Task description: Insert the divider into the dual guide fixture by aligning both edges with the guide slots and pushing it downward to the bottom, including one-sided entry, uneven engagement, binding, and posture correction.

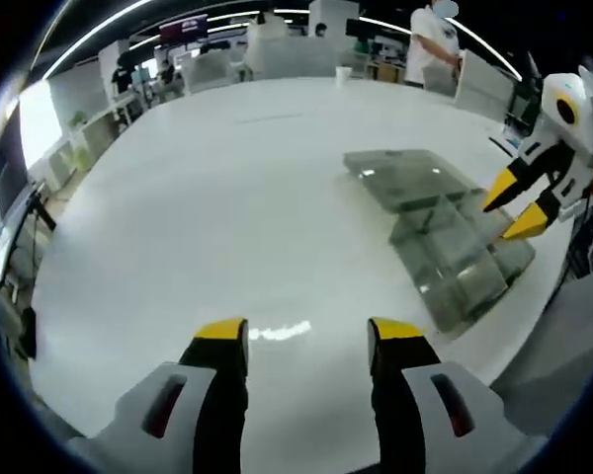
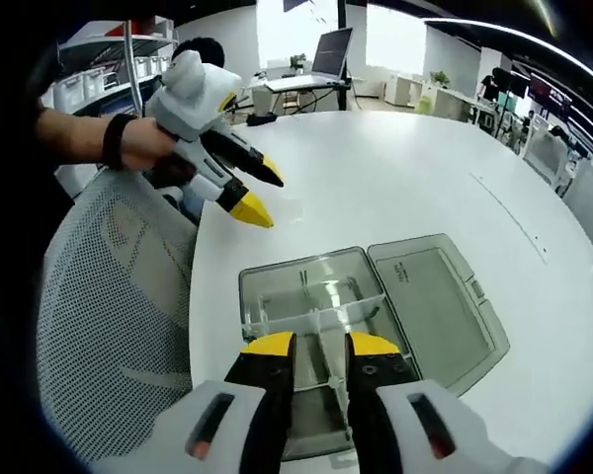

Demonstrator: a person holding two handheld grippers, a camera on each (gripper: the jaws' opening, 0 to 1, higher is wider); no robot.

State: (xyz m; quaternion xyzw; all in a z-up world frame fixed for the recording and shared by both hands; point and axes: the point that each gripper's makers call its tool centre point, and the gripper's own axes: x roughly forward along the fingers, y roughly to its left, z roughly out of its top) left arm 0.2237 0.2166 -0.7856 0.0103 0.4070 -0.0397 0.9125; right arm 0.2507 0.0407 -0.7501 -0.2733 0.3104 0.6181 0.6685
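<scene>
2 claws are in play over the round white worktop (image 1: 178, 227). The right claw (image 2: 319, 346), jaws slightly parted, hangs above the clear plastic compartment box (image 2: 321, 296) with its flat lid (image 2: 435, 296) open to the right. It looks poised on a thin clear divider (image 2: 321, 314), though contact is unclear. The left claw (image 1: 306, 341) is open, empty, well left of the box. Next: square both edges, then press down.

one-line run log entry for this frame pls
left gripper: open, above bare white table | right gripper: open, over clear plastic compartment box, hinged lid lying open | divider: not identifiable
</scene>
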